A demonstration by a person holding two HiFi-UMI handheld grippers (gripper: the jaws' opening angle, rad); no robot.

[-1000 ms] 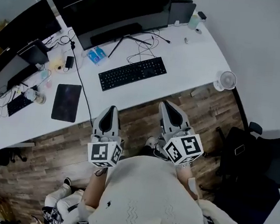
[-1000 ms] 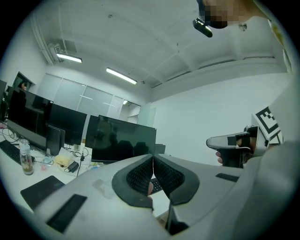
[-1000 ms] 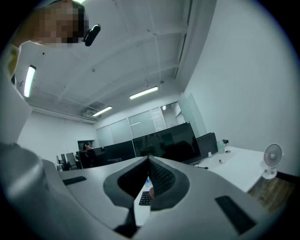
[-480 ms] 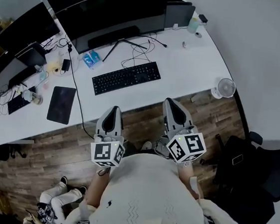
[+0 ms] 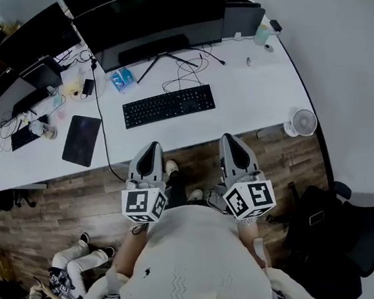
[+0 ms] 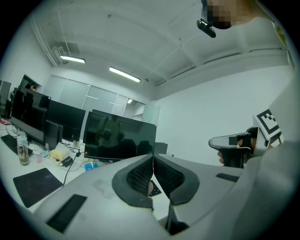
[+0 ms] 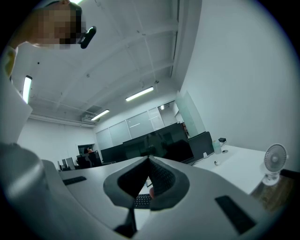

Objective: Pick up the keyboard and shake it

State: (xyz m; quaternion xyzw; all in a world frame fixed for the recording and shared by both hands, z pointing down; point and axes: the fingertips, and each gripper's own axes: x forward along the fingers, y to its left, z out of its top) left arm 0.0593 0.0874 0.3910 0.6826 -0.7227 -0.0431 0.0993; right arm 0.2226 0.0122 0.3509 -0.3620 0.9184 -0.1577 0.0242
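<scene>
Looking down from the head, the left hand-held gripper (image 5: 150,151) and the right hand-held gripper (image 5: 231,144) hang by the table (image 5: 268,88) edge. The keyboard (image 5: 169,105) lies on the table, untouched.

In the left gripper view, the jaws are closed and hold nothing.

In the right gripper view, it is the same.

Both grippers have come a bit closer to the table than before.

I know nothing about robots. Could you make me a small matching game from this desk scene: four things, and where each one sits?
Things: 1 keyboard; 2 small fan; 3 dark mat; 4 office chair.
Places: a, right front corner of the desk; b, on the wooden floor; c, before the big monitor; d, left of the keyboard.
Pairs: 1-c; 2-a; 3-d; 4-b.
</scene>
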